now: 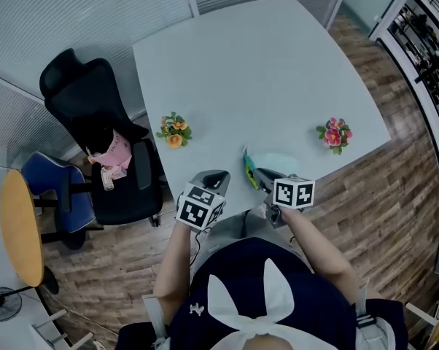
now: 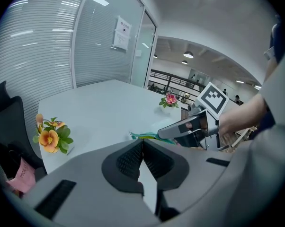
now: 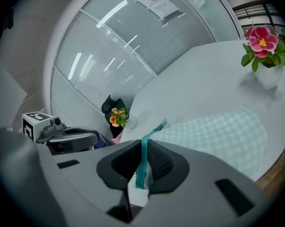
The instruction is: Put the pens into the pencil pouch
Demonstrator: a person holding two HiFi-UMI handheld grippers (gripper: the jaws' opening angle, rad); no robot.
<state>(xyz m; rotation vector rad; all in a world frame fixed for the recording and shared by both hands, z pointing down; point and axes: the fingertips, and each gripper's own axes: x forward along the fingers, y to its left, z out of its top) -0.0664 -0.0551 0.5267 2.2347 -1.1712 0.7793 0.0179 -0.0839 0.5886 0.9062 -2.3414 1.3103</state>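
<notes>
Head view: the pencil pouch (image 1: 276, 162) lies at lower centre on the desk (image 1: 263, 71). Its near end is covered by the right gripper (image 1: 262, 173), and the left gripper (image 1: 218, 176) is just to its left.

Left gripper view: jaws pressed together, empty. Only a green sliver of the pouch shows above them.

Right gripper view: jaws clamped on the pouch's teal edge (image 3: 143, 150). The pouch interior cannot be made out.

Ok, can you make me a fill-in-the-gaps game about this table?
The left gripper is ____, with nothing in it.
The right gripper is shut on the checked ____.
The flowers nearest the black chair are ____.
Missing words: shut; pouch; orange.
</notes>
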